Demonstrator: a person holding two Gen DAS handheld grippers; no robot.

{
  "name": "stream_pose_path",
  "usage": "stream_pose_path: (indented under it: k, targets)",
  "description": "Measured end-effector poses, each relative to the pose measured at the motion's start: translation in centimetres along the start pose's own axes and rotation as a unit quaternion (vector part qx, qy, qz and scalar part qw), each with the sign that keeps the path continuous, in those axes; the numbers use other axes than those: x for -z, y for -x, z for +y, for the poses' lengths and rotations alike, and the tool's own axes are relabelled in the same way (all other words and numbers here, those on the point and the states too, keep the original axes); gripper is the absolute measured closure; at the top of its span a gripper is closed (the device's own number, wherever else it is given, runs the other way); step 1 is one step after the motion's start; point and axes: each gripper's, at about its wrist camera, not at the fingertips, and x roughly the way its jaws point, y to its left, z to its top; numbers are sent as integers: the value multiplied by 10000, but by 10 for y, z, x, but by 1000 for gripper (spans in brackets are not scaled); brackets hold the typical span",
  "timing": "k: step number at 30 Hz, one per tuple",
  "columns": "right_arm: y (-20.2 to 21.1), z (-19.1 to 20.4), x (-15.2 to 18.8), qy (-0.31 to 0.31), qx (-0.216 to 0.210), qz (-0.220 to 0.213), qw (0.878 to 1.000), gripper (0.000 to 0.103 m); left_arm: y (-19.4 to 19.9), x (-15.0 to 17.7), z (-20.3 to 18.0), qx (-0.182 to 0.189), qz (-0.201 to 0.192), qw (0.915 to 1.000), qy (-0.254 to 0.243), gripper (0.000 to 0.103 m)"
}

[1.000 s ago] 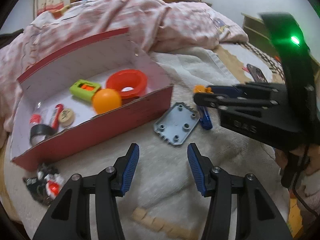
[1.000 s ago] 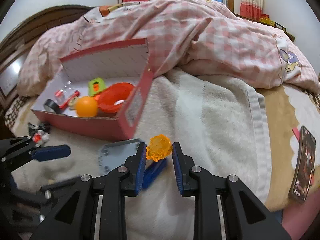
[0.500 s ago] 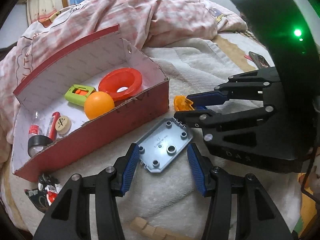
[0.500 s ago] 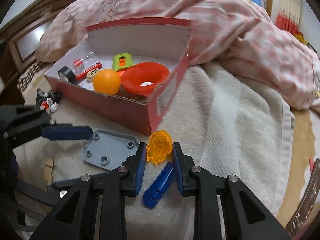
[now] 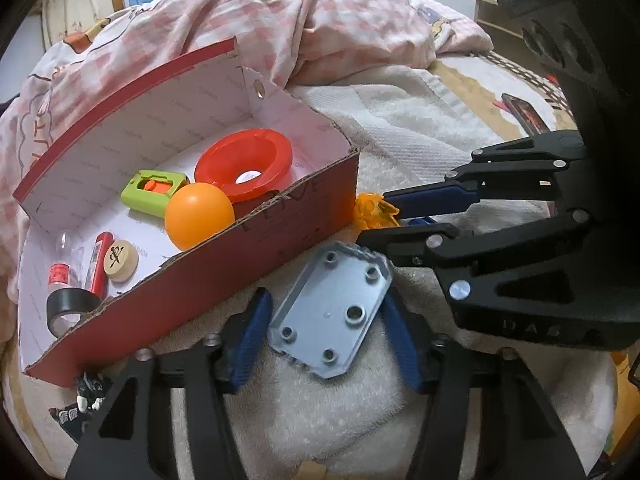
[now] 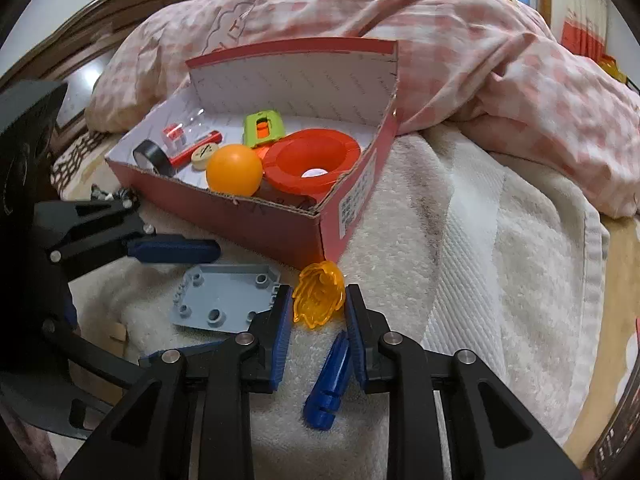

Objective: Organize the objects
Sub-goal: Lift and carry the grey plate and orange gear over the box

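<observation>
A flat grey plate with studs (image 5: pixel 334 312) (image 6: pixel 224 300) lies on the white towel in front of a red cardboard box (image 5: pixel 240 280) (image 6: pixel 256 220). My left gripper (image 5: pixel 326 332) (image 6: pixel 176 300) straddles the plate; its jaws are closing, one blue pad on each side, with small gaps still showing. My right gripper (image 6: pixel 318 312) (image 5: pixel 380 220) is shut on an orange translucent toy piece (image 6: pixel 318 298) (image 5: pixel 374 210), held just off the box's near corner. A blue plastic piece (image 6: pixel 328 384) lies on the towel under the right gripper.
The box holds an orange ball (image 5: pixel 199 216), a red bowl (image 5: pixel 244 164), a green case (image 5: pixel 154 192), a wooden disc (image 5: pixel 120 260), black tape (image 5: pixel 68 308) and a red tube. A pink quilt (image 6: pixel 460 52) is heaped behind. A small black toy (image 5: pixel 86 396) lies left; a phone (image 5: pixel 524 114) lies right.
My left gripper advanced until the grey plate came between its pads, and the jaws narrowed slightly. My right gripper carried the orange piece left to the box's corner and then stopped.
</observation>
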Motion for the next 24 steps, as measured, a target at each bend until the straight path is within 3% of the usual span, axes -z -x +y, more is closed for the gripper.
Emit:
stream_pose_path:
  k: [2, 7, 16, 24]
  targets:
    - [2, -1, 0, -74, 27, -40, 10000, 76, 3, 1, -1, 26, -39, 10000, -17, 61]
    - [13, 1, 2, -285, -2, -210, 9994, 76, 15, 7, -1, 42, -164, 9998, 62, 62]
    - [43, 10, 5, -719, -19, -555, 9959, 76, 45, 22, 26, 227, -439, 9959, 764, 62]
    - [56, 34, -4, -868, -121, -779, 9931, 76, 69, 27, 53, 26, -761, 9897, 1210, 62]
